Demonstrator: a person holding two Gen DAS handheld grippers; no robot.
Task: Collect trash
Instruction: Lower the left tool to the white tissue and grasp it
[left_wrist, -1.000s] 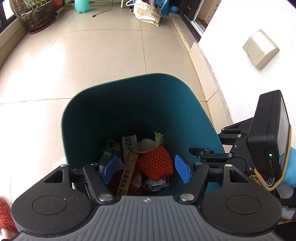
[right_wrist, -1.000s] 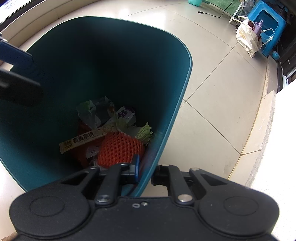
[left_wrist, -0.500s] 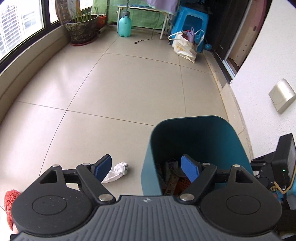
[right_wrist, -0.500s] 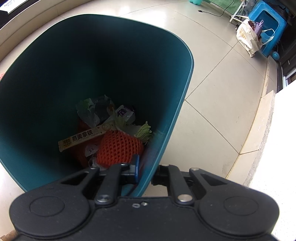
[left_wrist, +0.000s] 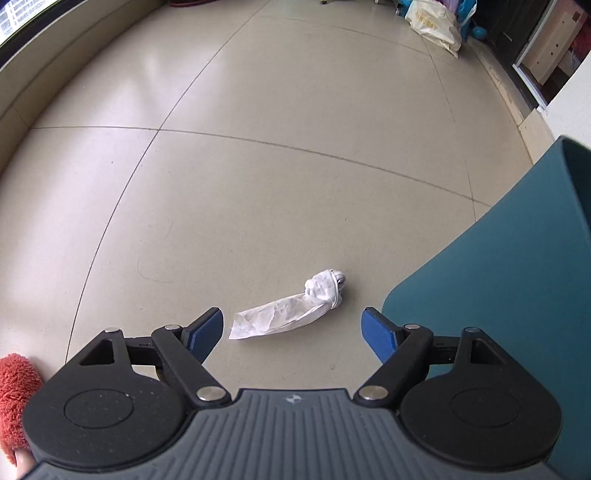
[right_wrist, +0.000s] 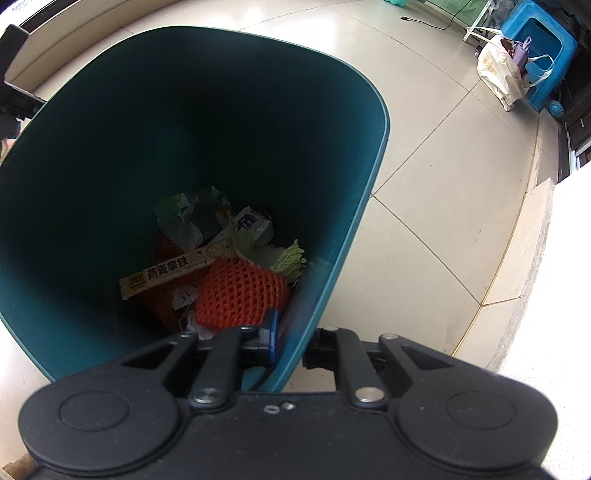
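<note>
The crumpled white paper wrapper (left_wrist: 291, 312) is seen on the tiled floor (left_wrist: 258, 184), just ahead of the wide-open, empty left gripper (left_wrist: 293, 332), lengthwise across its jaws; the teal plastic bin (right_wrist: 207, 147) is clamped at its rim by the right gripper (right_wrist: 291, 338).

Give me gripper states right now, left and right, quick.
Left gripper: open, empty, fingers either side of the white crumpled tissue on the floor.
Right gripper: shut on the teal bin wall, one finger inside, one outside.
</note>
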